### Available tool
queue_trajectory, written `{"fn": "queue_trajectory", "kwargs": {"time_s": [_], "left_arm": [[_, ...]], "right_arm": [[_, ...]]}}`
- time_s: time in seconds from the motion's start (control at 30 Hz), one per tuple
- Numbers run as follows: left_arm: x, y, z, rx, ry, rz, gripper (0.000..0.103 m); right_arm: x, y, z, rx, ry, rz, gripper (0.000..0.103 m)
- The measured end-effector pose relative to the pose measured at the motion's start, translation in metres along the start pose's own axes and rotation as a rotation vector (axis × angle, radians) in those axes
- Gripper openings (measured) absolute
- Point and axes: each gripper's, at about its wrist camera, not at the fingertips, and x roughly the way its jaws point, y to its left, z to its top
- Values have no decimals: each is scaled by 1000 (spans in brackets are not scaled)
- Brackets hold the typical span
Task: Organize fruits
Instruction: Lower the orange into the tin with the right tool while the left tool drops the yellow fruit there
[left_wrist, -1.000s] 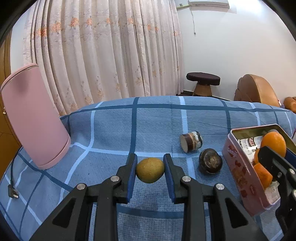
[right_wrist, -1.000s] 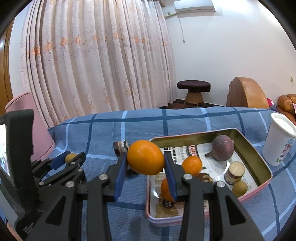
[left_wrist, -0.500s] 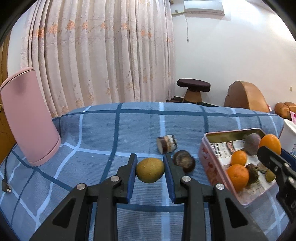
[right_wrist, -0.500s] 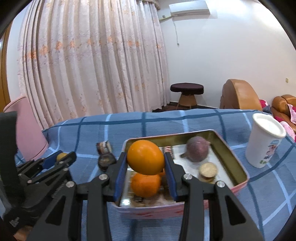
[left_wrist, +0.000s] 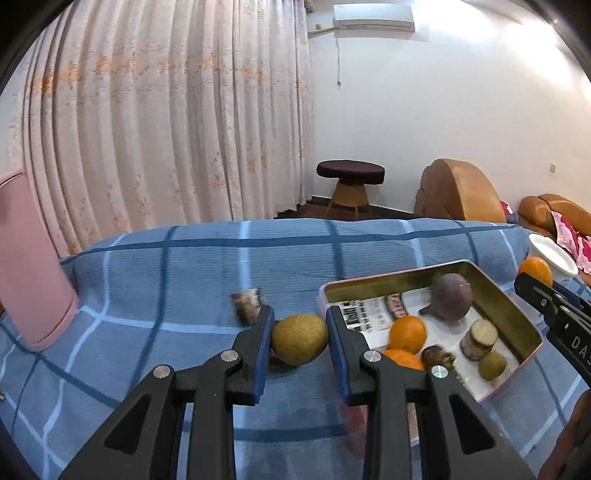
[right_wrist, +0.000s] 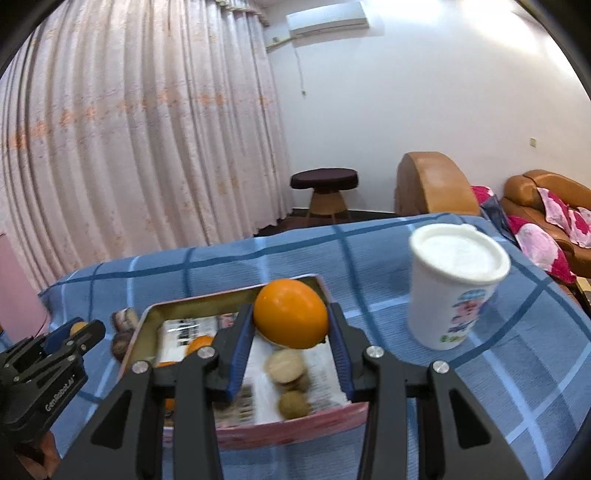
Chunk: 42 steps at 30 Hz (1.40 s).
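Stock count, taken against the pink tin (left_wrist: 524, 326) as landmark: inside it I see a purple round fruit (left_wrist: 451, 301) toward the far wall, two small oranges (left_wrist: 407, 333) at the near left corner, a dark wrinkled fruit (left_wrist: 437, 357) just beside them, a cut beige cylinder piece (left_wrist: 479, 339) and a small green-brown fruit (left_wrist: 492, 365) toward the near right wall, all lying on printed paper lining the bottom; I judge these as sorted. In transit: my left gripper (left_wrist: 299, 341) has its fingers clamped on a green-brown fruit (left_wrist: 300, 339), carried left of the tin and not yet over its rim; my right gripper (right_wrist: 291, 325) has its fingers clamped on a large orange (right_wrist: 291, 319), held above the tin's far right part, over the cut pieces. Outstanding on the blue checked cloth (left_wrist: 184, 273), left of the tin: one short brown cylinder piece (left_wrist: 246, 307) lying on its side, and a dark round item mostly hidden behind my left fingers, which I cannot identify from here. Not part of the count: white lidded cup (right_wrist: 456, 286) right of the tin, pink container (left_wrist: 31, 273) far left of it. By my estimate the job is well past halfway: two fruits in hand to drop, two left to fetch
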Motion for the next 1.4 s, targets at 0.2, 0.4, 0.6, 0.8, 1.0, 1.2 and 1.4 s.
{"fn": "queue_trajectory", "kwargs": {"time_s": [0.2,0.4,0.6,0.8,1.0,1.2,1.4], "left_arm": [[18,-31,12,40,9,-30,31],[34,-51,14,61,33,-45,31],[47,-58,16,66,54,-48,31],[55,-59,15,72,81,-45,31],[54,-61,12,80,88,-61,33],[43,-52,14,23,61,-32,71],[25,-45,17,24,-5,-3,78]], "right_arm": [[12,-14,4,13,21,-24,42],[25,-8,5,-33,55,-13,42],[38,-13,6,-28,87,-7,42],[45,-8,5,-41,116,19,42],[45,1,-1,-75,127,61,49],[30,-5,2,-57,51,33,62],[20,-7,4,-27,-6,40,70]]}}
